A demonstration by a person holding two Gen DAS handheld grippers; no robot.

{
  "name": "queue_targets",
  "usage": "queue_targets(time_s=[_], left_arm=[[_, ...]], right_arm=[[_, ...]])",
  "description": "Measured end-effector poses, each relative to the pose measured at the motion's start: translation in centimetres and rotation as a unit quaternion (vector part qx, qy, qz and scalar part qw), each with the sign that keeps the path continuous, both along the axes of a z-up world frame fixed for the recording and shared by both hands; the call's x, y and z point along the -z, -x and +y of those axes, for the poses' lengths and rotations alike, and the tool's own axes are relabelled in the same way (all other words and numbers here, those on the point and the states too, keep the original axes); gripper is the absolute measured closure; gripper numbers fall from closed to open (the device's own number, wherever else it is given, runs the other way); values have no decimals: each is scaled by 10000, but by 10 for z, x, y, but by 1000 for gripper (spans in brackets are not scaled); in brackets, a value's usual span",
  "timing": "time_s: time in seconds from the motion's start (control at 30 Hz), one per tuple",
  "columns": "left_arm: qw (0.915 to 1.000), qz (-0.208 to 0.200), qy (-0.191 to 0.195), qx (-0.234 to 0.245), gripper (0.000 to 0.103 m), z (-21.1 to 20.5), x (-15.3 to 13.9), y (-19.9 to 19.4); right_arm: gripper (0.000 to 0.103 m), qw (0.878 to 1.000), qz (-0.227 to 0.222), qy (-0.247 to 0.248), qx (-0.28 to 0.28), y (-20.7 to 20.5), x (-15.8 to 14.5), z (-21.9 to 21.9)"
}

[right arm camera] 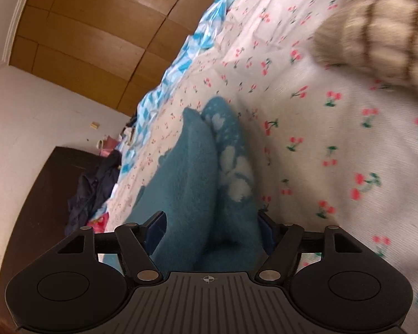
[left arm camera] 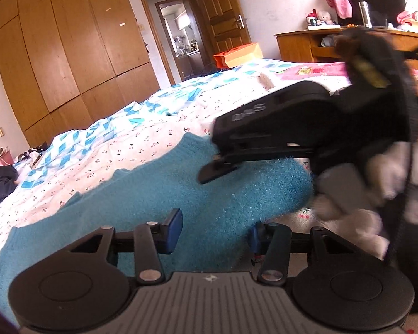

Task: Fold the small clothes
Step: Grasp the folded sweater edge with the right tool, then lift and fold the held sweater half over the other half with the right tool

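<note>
A fuzzy teal sweater (left arm camera: 158, 192) lies on the cherry-print bedsheet (left arm camera: 142, 139). In the left wrist view my left gripper (left arm camera: 213, 231) is open, its blue-padded fingers either side of a raised fold of the sweater. The right gripper (left arm camera: 217, 171) reaches in from the right, tip on the teal cloth. In the right wrist view my right gripper (right arm camera: 211, 228) holds a bunched fold of the sweater (right arm camera: 197, 183) between its fingers; the view is rolled sideways. White patches show on the sweater's right fold (right arm camera: 237, 172).
A beige striped fuzzy garment (right arm camera: 376, 27) lies at the upper right on the bed. A blue-and-white quilt (left arm camera: 92, 136) covers the far bed. A wooden wardrobe (left arm camera: 64, 50), open door (left arm camera: 223, 8) and desk (left arm camera: 320, 44) stand beyond.
</note>
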State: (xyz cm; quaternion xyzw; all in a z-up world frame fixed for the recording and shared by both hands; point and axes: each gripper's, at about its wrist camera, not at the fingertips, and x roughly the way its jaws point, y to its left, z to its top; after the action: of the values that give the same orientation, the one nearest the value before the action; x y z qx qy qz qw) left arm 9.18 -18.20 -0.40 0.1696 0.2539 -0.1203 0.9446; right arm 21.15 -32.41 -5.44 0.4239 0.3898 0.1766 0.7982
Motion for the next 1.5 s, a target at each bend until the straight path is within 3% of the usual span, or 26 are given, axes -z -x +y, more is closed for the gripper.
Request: queue_targets(time_s=[0.1, 0.2, 0.23, 0.43, 0.6, 0.8, 0.97, 1.27, 1.5], left_arm=[[10000, 14, 43, 44, 50, 3, -2, 1], [9998, 125, 87, 117, 50, 4, -4, -3], [9997, 191, 108, 142, 50, 5, -5, -2], [9982, 399, 321, 296, 50, 25, -28, 19], [9984, 192, 470, -238, 47, 54, -44, 17], [9908, 16, 269, -1328, 47, 97, -13, -30], [9905, 351, 362, -1278, 46, 120, 18, -52], [9880, 595, 988, -1024, 46, 153, 8, -52], [9767, 921, 1626, -1056, 48, 192, -4, -48]], right_arm=[[37, 9995, 21, -307, 34, -9, 7, -5], [68, 9990, 116, -423, 56, -7, 16, -15], [72, 9982, 116, -582, 30, -6, 19, -18], [74, 9981, 41, -615, -1, -3, 20, -20], [74, 9979, 53, -637, 23, -3, 19, -19], [75, 9938, 162, -1090, 167, 6, 13, -20], [76, 9856, 276, -1649, 256, 15, -7, -8], [75, 9945, 153, -1029, 143, 14, -96, 73], [75, 9988, 152, -473, -38, 3, -123, 152]])
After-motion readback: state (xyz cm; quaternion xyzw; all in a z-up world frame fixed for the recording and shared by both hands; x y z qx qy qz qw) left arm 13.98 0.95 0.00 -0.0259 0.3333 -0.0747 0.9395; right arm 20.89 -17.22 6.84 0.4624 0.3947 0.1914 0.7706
